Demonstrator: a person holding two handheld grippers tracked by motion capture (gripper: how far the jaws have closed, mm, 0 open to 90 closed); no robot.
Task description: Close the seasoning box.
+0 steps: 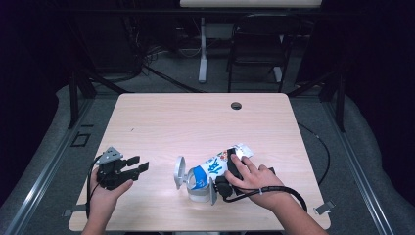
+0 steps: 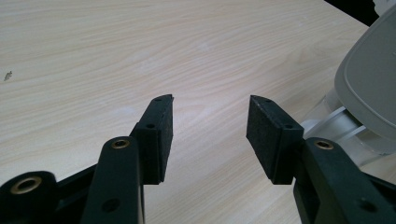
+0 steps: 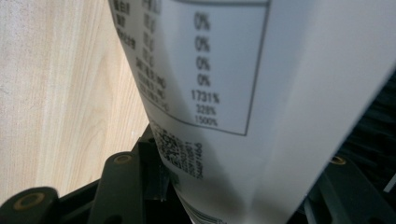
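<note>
Pouch [image 1: 215,169] of glossy printed film, white with blue patches and blue lettering and a crimped flat end [image 1: 242,150], lies tilted on the table [image 1: 195,122], near its front edge and right of centre, the crimped end pointing away to the right. From close up in the right gripper view its smooth white back [image 3: 261,93] carries a printed box of small figures and a dense code patch lower down. Right tongs [image 1: 195,181], with pale rounded plate-like pads, stand on either side of the pouch's lower end; their black jaw arms flank the film in the right gripper view, where the pads themselves are hidden, so whether they press on the pouch cannot be told. The right hand [image 1: 252,176] lies over the gripper body and the pouch. Left tongs [image 1: 138,166], held in the left hand [image 1: 105,193], are released: their two black, matte, foam-like rectangular pads [image 2: 159,135] stand well apart over bare table with nothing between them. The table is pale wood-grain laminate with rounded corners and a dark round hole [image 1: 236,105] near the far edge.
</note>
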